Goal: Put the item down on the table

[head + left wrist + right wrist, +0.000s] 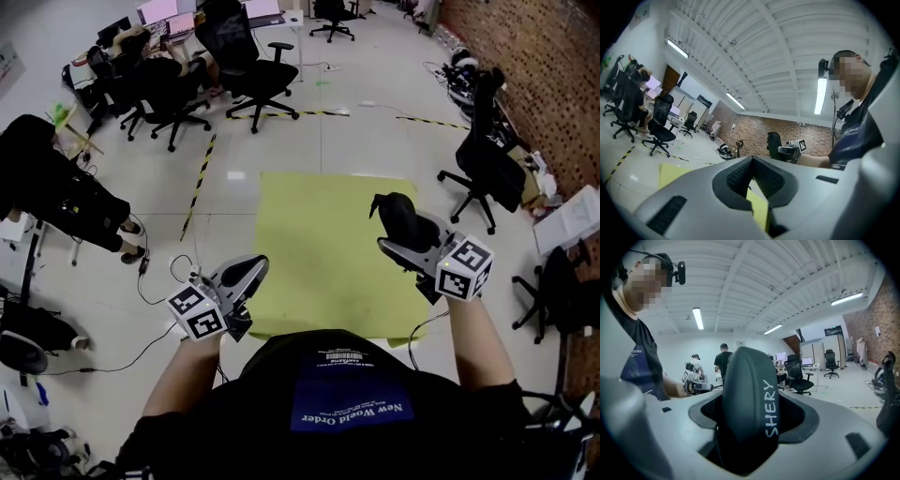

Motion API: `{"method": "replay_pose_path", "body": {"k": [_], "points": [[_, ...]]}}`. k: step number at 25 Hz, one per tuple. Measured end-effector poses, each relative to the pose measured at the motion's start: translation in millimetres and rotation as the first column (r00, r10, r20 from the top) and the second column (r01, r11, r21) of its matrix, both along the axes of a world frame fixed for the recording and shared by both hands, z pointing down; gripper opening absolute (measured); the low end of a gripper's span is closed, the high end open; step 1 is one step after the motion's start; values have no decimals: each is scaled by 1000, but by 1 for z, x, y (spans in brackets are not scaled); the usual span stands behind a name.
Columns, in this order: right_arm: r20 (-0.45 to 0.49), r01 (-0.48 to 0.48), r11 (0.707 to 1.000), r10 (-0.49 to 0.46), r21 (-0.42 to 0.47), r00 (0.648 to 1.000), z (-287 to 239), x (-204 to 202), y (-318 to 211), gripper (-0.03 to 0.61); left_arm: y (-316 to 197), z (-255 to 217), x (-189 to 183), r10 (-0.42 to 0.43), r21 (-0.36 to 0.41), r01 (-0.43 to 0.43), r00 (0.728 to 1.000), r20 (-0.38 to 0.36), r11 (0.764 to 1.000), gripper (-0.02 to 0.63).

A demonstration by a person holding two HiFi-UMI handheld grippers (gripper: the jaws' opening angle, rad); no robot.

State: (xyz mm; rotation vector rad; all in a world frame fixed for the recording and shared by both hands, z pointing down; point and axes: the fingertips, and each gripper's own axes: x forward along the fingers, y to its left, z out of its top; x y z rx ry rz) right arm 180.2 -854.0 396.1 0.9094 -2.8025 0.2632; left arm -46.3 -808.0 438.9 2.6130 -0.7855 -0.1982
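The black oval hard case with white lettering (749, 404) is not yet set down: the right gripper (401, 236) clamps it in wide-set jaws above the yellow-green tabletop's (319, 272) right side, while the left gripper (247, 274), closed and empty, hovers near-left.

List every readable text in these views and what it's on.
"SHERY": white letters on the dark oval item clamped in the right gripper.
"New World Order": upside down in the head view, on the blue patch of the person's black shirt.
Barcode-like print above that patch: too small to read.
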Motion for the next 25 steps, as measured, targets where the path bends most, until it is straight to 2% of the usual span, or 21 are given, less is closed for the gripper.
{"method": "replay_pose_path", "body": {"k": [3, 7, 12, 16, 25], "points": [[-37, -3, 1000, 2, -9, 999, 1, 17, -33, 321, -12, 6, 18, -2, -33, 3, 1000, 25, 999, 3], [-112, -19, 999, 14, -40, 994, 27, 21, -77, 321, -26, 26, 26, 6, -85, -2, 999, 54, 996, 3], [-193, -57, 990, 31, -128, 981, 92, 18, -111, 321, -31, 63, 28, 37, -113, -25, 994, 107, 993, 3], [-292, -84, 980, 28, -182, 956, 155, 18, -126, 322, -37, 92, 28, 55, -110, -38, 987, 153, 993, 2], [-441, -116, 954, -19, -278, 897, 271, 16, -141, 322, -46, 147, 35, 81, -175, -58, 989, 127, 983, 3]]}}
